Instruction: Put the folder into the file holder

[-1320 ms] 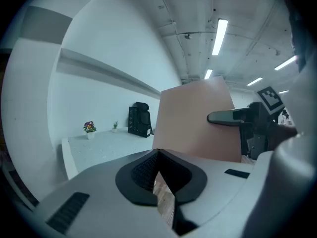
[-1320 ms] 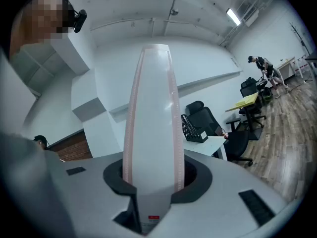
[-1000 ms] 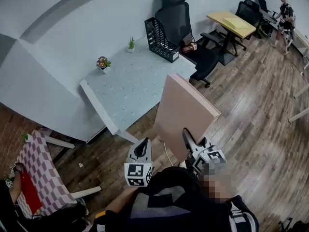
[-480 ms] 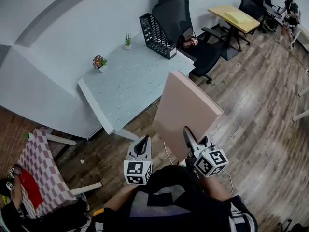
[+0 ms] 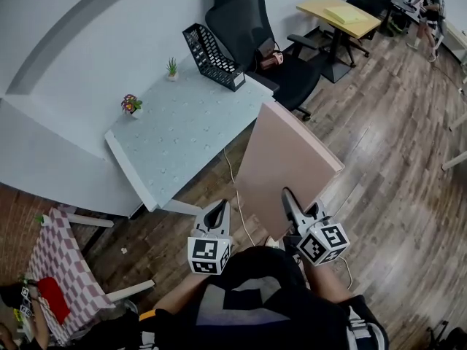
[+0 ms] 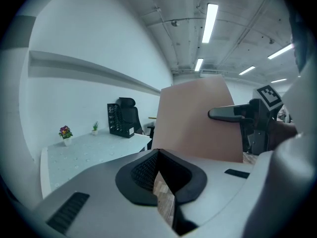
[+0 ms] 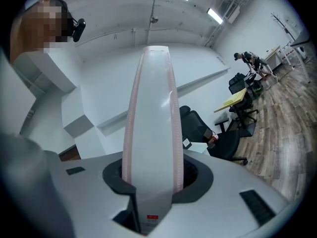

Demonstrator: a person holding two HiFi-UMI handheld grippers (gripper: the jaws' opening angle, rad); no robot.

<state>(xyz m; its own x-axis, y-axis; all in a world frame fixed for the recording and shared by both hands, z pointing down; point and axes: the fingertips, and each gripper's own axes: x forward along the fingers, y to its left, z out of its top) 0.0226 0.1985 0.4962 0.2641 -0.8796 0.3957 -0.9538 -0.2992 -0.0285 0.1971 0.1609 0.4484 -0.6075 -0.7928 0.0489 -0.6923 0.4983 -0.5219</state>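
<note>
A large pink folder (image 5: 288,168) stands upright over the wooden floor, its lower edge clamped in my right gripper (image 5: 290,199), which is shut on it. The right gripper view shows the folder's pale spine (image 7: 151,133) rising from between the jaws. My left gripper (image 5: 217,211) hangs beside it to the left, shut and empty, apart from the folder (image 6: 198,118). The black mesh file holder (image 5: 211,48) stands at the far end of the pale table (image 5: 182,133), well ahead of both grippers. It also shows in the left gripper view as the file holder (image 6: 117,120).
A flower pot (image 5: 130,105) and a small green plant (image 5: 171,68) stand on the table's far side. A black office chair (image 5: 255,35) sits right of the holder. A yellow desk (image 5: 338,14) is at the back right and a checkered chair (image 5: 62,261) at the lower left.
In the head view the table, file holder and chair have slid to the left. The folder stays upright in the right gripper, and both grippers keep their places.
</note>
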